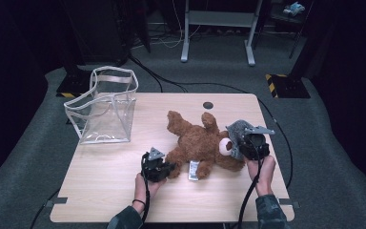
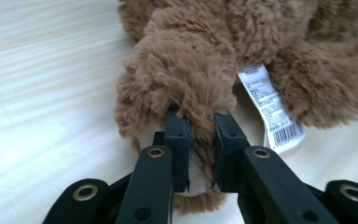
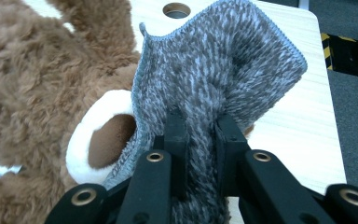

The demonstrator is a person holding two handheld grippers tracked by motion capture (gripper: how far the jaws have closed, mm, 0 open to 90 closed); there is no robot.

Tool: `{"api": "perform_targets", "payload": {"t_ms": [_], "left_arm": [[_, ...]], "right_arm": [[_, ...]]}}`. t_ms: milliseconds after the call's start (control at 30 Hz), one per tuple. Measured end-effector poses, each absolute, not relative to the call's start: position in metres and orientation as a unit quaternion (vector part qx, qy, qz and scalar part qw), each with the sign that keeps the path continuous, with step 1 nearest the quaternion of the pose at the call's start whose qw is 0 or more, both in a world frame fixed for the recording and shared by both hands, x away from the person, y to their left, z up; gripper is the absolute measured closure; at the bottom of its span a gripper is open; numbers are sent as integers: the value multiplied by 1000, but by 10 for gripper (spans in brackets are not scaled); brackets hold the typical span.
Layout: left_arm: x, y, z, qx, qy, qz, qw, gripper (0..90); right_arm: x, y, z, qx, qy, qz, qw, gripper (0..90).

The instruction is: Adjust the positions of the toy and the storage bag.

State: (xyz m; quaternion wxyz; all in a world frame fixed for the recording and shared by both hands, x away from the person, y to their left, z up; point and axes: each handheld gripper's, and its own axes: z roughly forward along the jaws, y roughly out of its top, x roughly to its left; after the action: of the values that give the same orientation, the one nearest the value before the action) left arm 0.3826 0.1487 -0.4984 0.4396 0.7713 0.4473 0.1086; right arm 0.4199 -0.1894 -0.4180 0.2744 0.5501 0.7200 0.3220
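Observation:
A brown teddy bear [image 1: 198, 143] lies on its back in the middle of the wooden table [image 1: 119, 191]. My left gripper [image 1: 168, 168] is at the bear's near left limb [image 2: 186, 79], and its jaws are shut on the fur of that limb's end [image 2: 200, 123]. A white label [image 2: 270, 107] hangs from the bear beside it. My right gripper [image 1: 243, 142] is at the bear's right end, shut on a grey knitted cloth [image 3: 223, 65] that stands up from its jaws [image 3: 200, 123]. The cloth lies against a white-rimmed brown patch [image 3: 102, 140] of the bear.
A clear plastic bag [image 1: 107, 107] with white trim stands open at the table's far left. A round hole [image 1: 208, 105] sits in the tabletop near the far edge. Cables trail from both grippers over the near edge, and a metal stand [image 1: 219, 28] is on the floor beyond.

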Motion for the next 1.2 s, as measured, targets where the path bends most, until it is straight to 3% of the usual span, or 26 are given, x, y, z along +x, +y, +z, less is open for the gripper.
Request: {"api": "perform_targets", "payload": {"t_ms": [67, 167, 233, 267, 433, 533, 700, 867, 1000, 1200], "left_arm": [[379, 150, -498, 770, 445, 122, 440, 764], [381, 155, -495, 760, 456, 142, 442, 531], [387, 157, -494, 759, 458, 150, 437, 423], [389, 158, -495, 762, 455, 150, 435, 430], [391, 157, -506, 761, 453, 132, 446, 667], [390, 159, -508, 760, 449, 131, 451, 727], [387, 159, -509, 761, 443, 127, 456, 749], [384, 159, -514, 758, 445, 140, 456, 758], [384, 162, -518, 760, 441, 141, 456, 758], [384, 161, -524, 760, 437, 148, 458, 759]], "right_arm": [[419, -190, -417, 547, 724, 320, 274, 788], [417, -188, -415, 544, 726, 318, 273, 787], [416, -187, -412, 541, 727, 320, 274, 787], [415, -186, -409, 538, 730, 320, 275, 787], [408, -169, -389, 509, 737, 344, 284, 787], [408, -149, -379, 485, 747, 370, 264, 787], [417, -104, -374, 443, 769, 401, 228, 786], [439, -64, -397, 431, 800, 359, 212, 788], [445, -67, -406, 453, 796, 330, 228, 790], [445, -61, -389, 444, 796, 337, 237, 788]]}}
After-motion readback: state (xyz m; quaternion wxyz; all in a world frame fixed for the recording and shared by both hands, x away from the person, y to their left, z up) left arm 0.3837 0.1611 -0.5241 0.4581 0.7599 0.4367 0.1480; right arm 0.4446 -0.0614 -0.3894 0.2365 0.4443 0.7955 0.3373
